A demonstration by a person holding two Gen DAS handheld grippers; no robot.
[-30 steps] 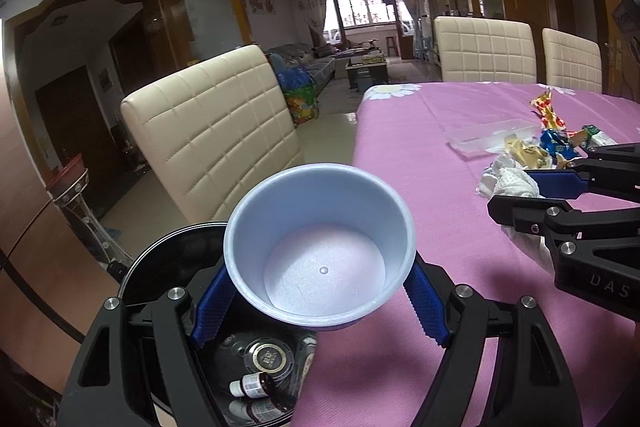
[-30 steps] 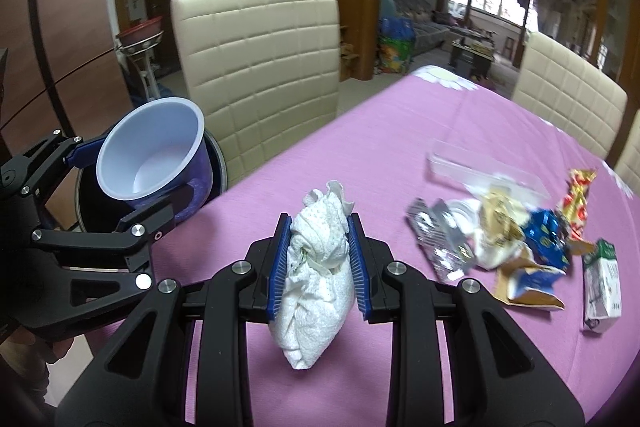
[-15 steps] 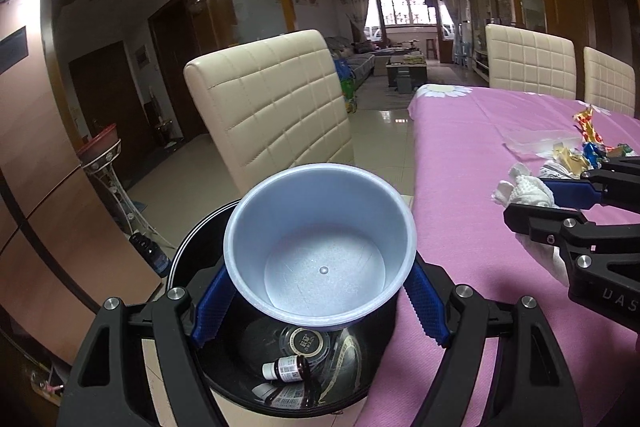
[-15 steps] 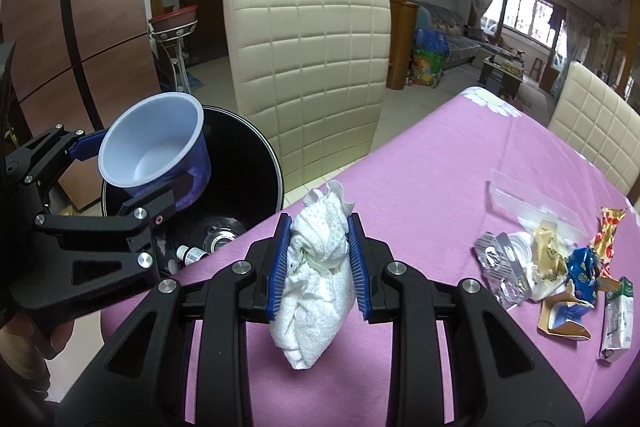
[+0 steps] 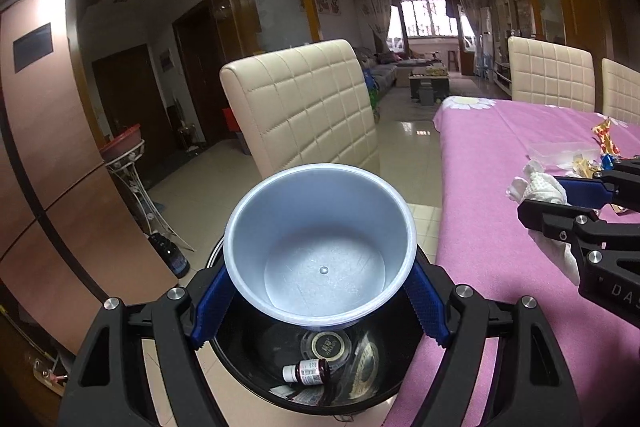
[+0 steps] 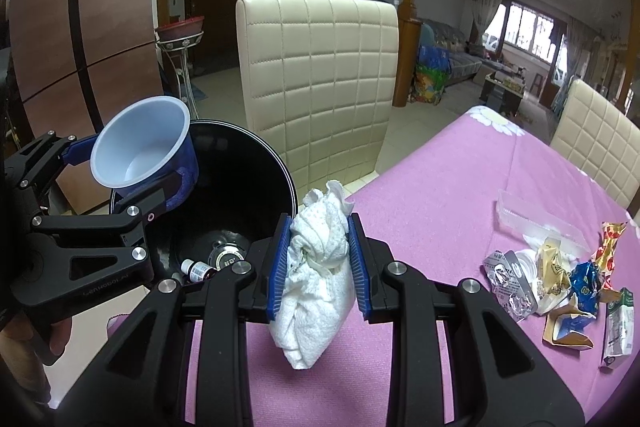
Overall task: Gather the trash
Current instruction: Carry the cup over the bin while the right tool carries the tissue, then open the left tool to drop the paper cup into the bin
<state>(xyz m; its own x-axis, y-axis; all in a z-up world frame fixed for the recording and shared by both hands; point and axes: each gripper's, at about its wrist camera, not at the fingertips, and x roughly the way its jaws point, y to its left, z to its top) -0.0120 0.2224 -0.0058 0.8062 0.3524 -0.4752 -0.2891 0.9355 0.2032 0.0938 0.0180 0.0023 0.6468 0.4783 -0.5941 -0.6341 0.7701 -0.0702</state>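
The left gripper [image 5: 320, 301] grips the cup [image 5: 320, 251] directly over the bin [image 6: 240, 187]; the right gripper [image 6: 318, 267], jaws clamping the tissue [image 6: 316, 279], sits over the tabletop [image 6: 460, 207], bin at lower left.

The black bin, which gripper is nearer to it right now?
Left. The left gripper holds the cup right over the bin; the right gripper, holding the tissue, is over the table's edge beside it.

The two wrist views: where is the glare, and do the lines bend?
Left wrist view: the far window is blown out, with glare on the floor tiles; door frames bow near the edges. Right wrist view: the window is also overexposed; the cabinet curves strongly, corners dark; the tissue stays sharp.
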